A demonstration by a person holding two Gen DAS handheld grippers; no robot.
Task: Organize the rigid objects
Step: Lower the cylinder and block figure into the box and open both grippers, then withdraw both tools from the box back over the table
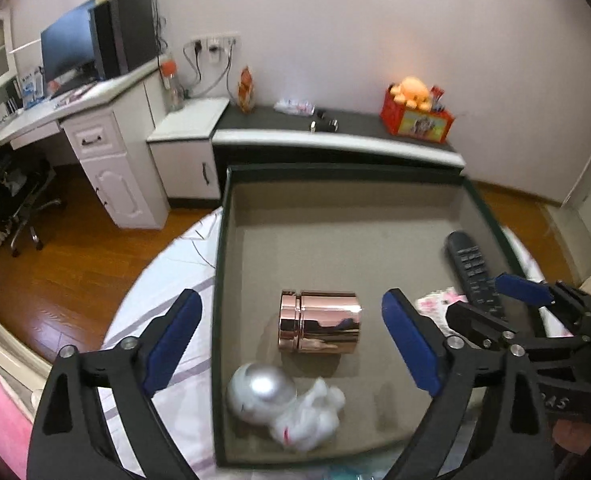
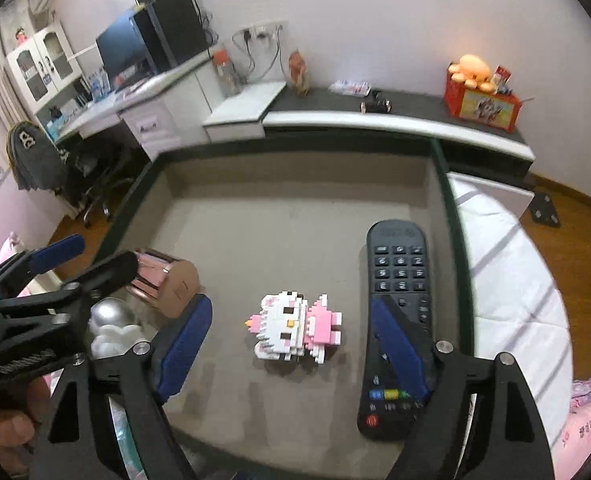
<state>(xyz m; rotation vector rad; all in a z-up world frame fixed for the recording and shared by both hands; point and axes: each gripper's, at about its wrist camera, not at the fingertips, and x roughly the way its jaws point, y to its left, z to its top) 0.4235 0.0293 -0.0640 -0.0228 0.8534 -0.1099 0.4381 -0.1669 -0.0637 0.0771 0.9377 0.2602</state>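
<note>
Left gripper (image 1: 291, 344): fingers spread wide, grasping nothing; the copper canister (image 1: 319, 322) lies on its side between the two blue pads, touching neither.
Right gripper (image 2: 291, 344): fingers released and apart, empty; the block-built cat figure (image 2: 295, 330) sits between them at centre frame, untouched.
Right finger pad (image 2: 399, 348): overlaps the lower half of the remote control (image 2: 397, 276) and hides some of its buttons; I cannot tell whether it touches.
Hidden or unclear: the silver-headed figure (image 1: 261, 390) is blurred at lower centre of the left view, its white body hard to make out; in the right view the left gripper covers much of it and part of the canister.
Cut off: the box's (image 1: 231, 216) near wall runs out of the bottom of both frames.
Count: one canister, one remote, one cat figure, one silver-headed figure, all four inside the one dark-rimmed, grey-lined box.
Placing: remote along the box's right wall; canister left of centre; cat figure between them.
Pose: both grippers angle down into the box, side by side.
Support: the box rests on a bed (image 2: 507, 280) with a white striped sheet.
</note>
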